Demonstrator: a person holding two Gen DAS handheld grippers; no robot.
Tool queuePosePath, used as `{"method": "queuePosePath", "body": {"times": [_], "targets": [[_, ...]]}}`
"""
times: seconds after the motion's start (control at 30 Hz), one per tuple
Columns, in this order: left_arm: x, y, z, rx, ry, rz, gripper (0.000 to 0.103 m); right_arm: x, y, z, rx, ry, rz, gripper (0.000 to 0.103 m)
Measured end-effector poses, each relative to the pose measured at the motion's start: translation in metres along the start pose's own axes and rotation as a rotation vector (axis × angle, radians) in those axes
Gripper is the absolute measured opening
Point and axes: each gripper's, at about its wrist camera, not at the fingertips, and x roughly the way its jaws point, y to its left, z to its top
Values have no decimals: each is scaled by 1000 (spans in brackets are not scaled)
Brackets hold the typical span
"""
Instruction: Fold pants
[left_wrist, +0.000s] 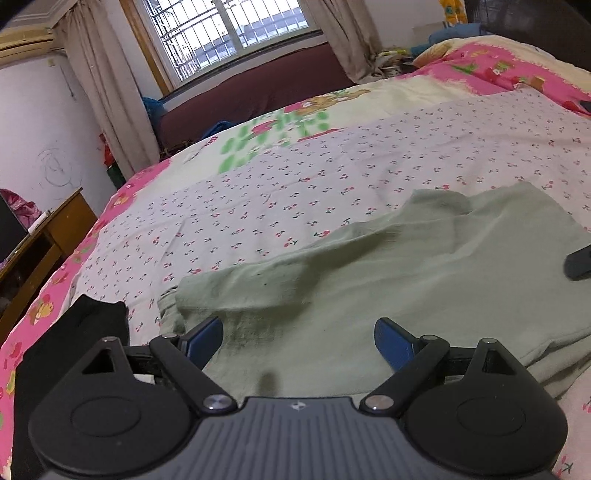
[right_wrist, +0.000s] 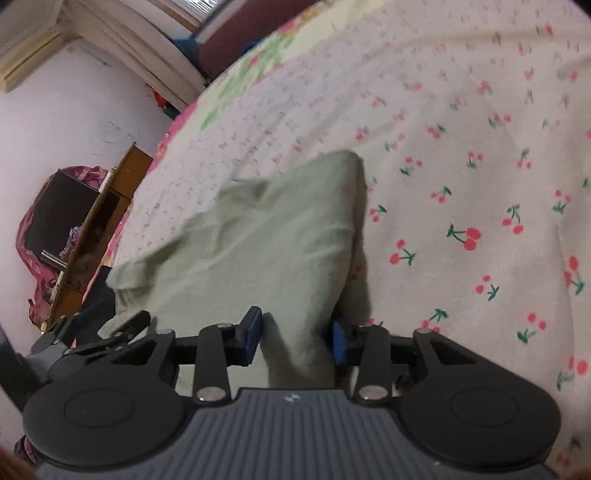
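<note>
On the bed, spread with a white cherry-print sheet, lie the pale green cotton pants, rumpled and partly doubled over, near the bed's front edge. The left tool hovers low over the near part of the cloth with its blue-padded fingers spread wide and nothing between them. The right tool has its fingers about halfway apart with a raised ridge of the green fabric running between them; the right-hand pad looks to touch the cloth, but whether the grip is firm I cannot tell, since a gap shows at the left pad.

The step in hand seems to be carrying a fold across. To do it well, the right tool should close fully on the ridge before lifting, catching both layers. The left tool would best pinch the matching edge, so both rise together and keep the hem taut. Lay the fold down flat, edges aligned, then smooth out the bump near the middle.
</note>
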Motion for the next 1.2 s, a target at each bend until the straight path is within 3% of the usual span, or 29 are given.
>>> {"method": "queuePosePath", "body": {"times": [0.03,0.07,0.1,0.17,0.23,0.33,0.4,0.47,0.57,0.67,0.8,0.87,0.97,1.1,1.2], "targets": [[2,-1,1,4,3,4,102,3,-2,2,26,-4,23,28],[3,-2,1,8,6,4,102,6,1,3,41,-5,51,11],[6,-4,2,12,12,2,102,10,5,3,56,-11,88,10],[12,-10,2,26,28,-7,102,21,14,1,69,-14,123,8],[17,-19,0,52,43,-9,102,31,15,0,98,-11,97,6],[18,-28,-2,84,49,9,102,11,-8,5,195,-91,112,5],[16,-30,-1,62,53,-28,102,-6,-24,9,219,-124,105,4],[13,-38,2,51,51,-62,102,-17,-32,8,212,-122,83,4],[7,-59,4,127,23,-32,102,-27,-30,1,185,-117,79,4],[0,-64,8,126,14,-93,102,-41,-32,5,167,-152,57,4],[2,-69,6,137,18,-86,102,-34,-30,10,135,-85,45,6],[3,-64,4,107,29,-89,102,-23,-28,13,125,-58,24,13],[3,-55,2,80,28,-79,102,-11,-34,13,183,-43,66,18],[8,-56,2,84,45,-71,102,-6,-30,6,194,-55,57,7],[7,-62,2,95,41,-85,102,-33,-41,9,248,-150,89,4]]}}
